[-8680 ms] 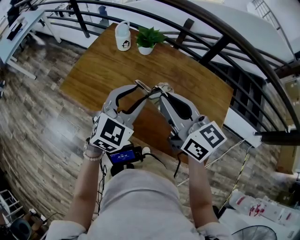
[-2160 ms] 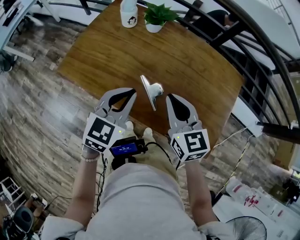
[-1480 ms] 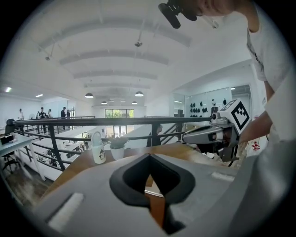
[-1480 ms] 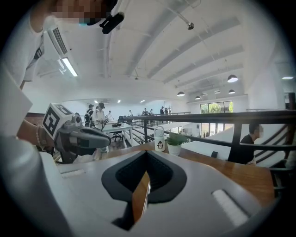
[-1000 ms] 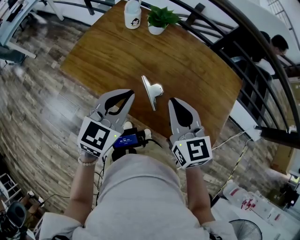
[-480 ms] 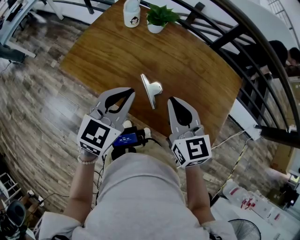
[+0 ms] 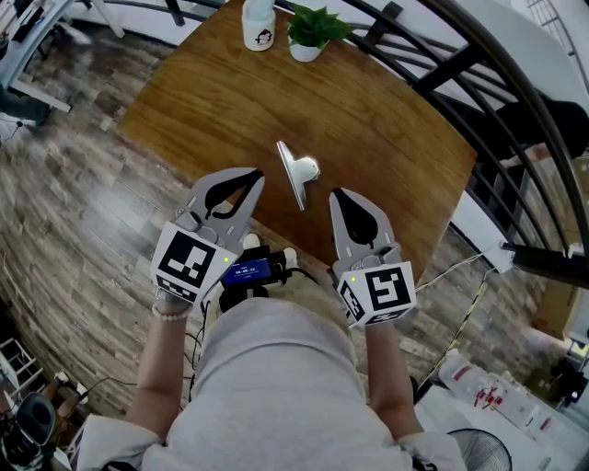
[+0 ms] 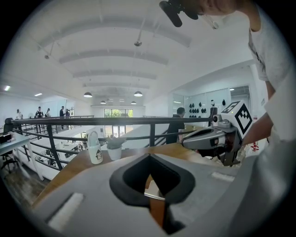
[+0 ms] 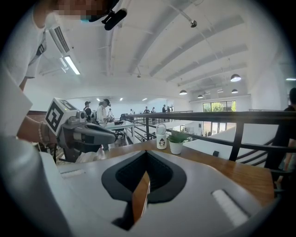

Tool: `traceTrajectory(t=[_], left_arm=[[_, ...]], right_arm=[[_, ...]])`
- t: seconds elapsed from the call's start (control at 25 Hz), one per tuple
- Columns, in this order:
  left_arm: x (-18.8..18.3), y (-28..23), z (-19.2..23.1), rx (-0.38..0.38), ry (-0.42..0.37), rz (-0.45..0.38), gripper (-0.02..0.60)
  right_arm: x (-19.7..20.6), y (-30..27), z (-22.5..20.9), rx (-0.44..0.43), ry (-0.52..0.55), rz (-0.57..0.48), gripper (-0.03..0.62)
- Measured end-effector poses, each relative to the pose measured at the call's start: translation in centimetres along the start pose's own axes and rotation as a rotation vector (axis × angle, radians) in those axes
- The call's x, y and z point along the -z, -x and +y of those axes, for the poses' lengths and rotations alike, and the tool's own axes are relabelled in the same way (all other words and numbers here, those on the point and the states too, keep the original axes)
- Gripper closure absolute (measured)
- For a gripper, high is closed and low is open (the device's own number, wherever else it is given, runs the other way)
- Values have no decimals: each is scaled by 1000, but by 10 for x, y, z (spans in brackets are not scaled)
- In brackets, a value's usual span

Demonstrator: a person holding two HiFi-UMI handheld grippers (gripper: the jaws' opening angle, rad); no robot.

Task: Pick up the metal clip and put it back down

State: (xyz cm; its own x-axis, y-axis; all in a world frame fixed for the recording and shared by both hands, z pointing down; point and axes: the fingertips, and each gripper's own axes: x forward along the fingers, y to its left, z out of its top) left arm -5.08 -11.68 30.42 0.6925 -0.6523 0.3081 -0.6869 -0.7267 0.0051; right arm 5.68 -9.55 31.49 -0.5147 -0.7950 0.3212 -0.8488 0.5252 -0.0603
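Note:
The metal clip (image 7: 296,173) lies on the wooden table (image 7: 386,138), a flat silver strip with a rounded handle at its right side, and nothing touches it. My left gripper (image 7: 255,174) is shut and empty, its tip just left of the clip and apart from it. My right gripper (image 7: 337,193) is shut and empty too, a little below and to the right of the clip. The left gripper view looks along its closed jaws (image 8: 149,156) to the right gripper (image 8: 208,136). In the right gripper view the closed jaws (image 9: 147,152) face the left gripper (image 9: 88,134).
A white bottle (image 7: 258,26) and a small potted plant (image 7: 308,28) stand at the table's far edge. A black railing (image 7: 479,101) curves past the right side. A small device with a blue screen (image 7: 244,272) hangs at the person's waist. Wood floor lies to the left.
Earlier both grippers held the clip up between them. It now lies on the table and both have drawn back. Over the last second almost nothing has moved.

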Motion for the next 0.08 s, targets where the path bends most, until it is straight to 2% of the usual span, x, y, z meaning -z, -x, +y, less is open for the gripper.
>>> traceTrajectory(t=[0.08], left_arm=[[0, -1, 0, 1, -1, -1, 578]], right_arm=[[-1, -1, 0, -5, 6, -3, 580]])
